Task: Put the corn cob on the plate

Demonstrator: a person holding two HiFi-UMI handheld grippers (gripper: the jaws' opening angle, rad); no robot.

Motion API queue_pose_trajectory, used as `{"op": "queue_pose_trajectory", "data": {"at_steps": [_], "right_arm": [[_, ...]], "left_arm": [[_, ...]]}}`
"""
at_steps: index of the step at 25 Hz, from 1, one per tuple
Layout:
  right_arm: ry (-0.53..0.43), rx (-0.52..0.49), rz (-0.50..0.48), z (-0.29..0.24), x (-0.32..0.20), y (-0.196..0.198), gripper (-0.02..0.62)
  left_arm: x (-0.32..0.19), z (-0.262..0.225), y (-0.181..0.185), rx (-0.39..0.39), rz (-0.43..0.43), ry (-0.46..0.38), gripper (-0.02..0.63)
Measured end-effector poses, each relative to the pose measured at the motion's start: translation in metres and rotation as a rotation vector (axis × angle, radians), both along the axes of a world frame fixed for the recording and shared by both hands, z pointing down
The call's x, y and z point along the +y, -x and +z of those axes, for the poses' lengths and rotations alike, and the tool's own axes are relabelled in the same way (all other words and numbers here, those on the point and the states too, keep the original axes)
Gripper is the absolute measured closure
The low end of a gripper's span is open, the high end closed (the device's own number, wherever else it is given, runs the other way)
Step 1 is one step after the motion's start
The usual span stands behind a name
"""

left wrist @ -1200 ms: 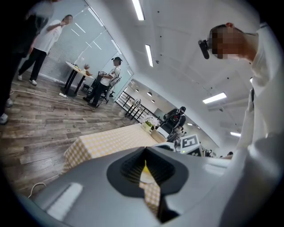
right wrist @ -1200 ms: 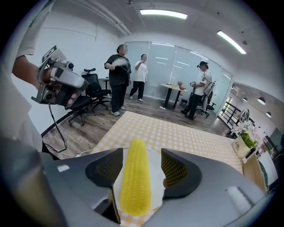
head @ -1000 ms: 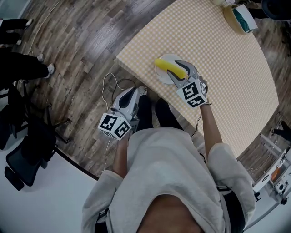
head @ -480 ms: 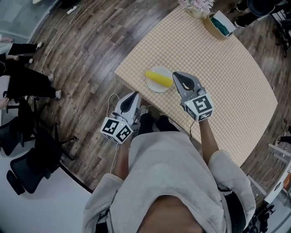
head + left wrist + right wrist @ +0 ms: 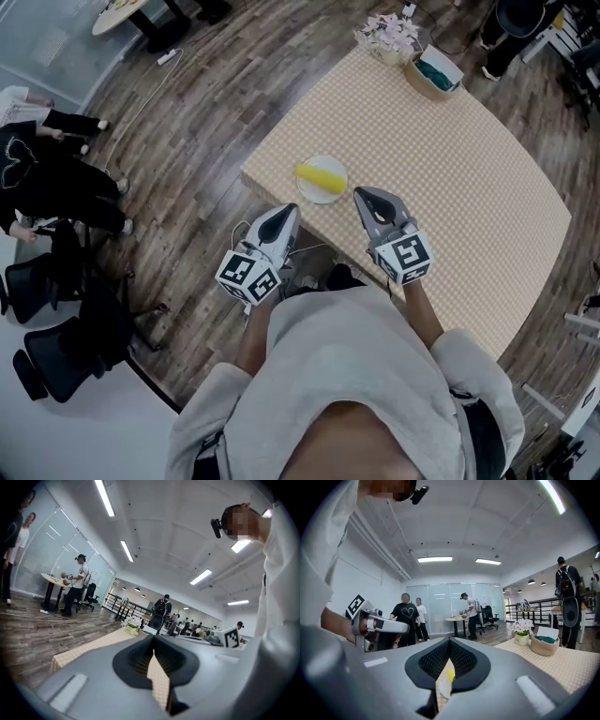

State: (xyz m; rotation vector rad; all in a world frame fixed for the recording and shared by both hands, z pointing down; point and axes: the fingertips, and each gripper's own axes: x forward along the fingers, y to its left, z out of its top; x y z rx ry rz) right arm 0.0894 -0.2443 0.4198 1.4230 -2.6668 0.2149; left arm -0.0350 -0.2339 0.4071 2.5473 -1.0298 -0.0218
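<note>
1 white round plate (image 5: 327, 195), near-left corner of the table: holds 1 yellow corn cob (image 5: 319, 174).
1 tan basket (image 5: 422, 86), far edge: teal cloth inside.
Beige checked table (image 5: 450, 187); dark wood-plank floor (image 5: 178, 112).
Left gripper (image 5: 287, 210), right gripper (image 5: 360, 194): both just short of the plate, jaws closed, empty.

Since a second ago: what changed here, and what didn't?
The right gripper, whose jaws stood around the corn cob on the plate, has pulled back toward the person and is now shut and empty. The left gripper, shut, has come up a little beside the edge of the table. The corn cob stays lying on the plate; neither has shifted.
</note>
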Motion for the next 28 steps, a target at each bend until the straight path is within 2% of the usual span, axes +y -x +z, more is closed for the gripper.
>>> {"op": "queue_pose_trajectory", "data": {"at_steps": [5,8,19,28], "right_arm": [[0.001,-0.046,0.035,-0.003,0.040,0.009,0.598],[-0.011,-0.041,0.062,-0.006,0.064,0.017,0.598],[0.006,-0.008,0.126,-0.002,0.193,0.070,0.598],[-0.016,0.019,0.153,-0.012,0.261,0.070,0.598]], "left_arm": [[0.025,-0.008,-0.002,0.005,0.032,-0.025,0.598],[0.048,-0.013,0.003,0.007,0.049,-0.046,0.598],[0.178,-0.008,0.054,0.028,0.082,-0.060,0.598],[0.253,-0.009,0.045,0.034,0.129,-0.059,0.598]]}}
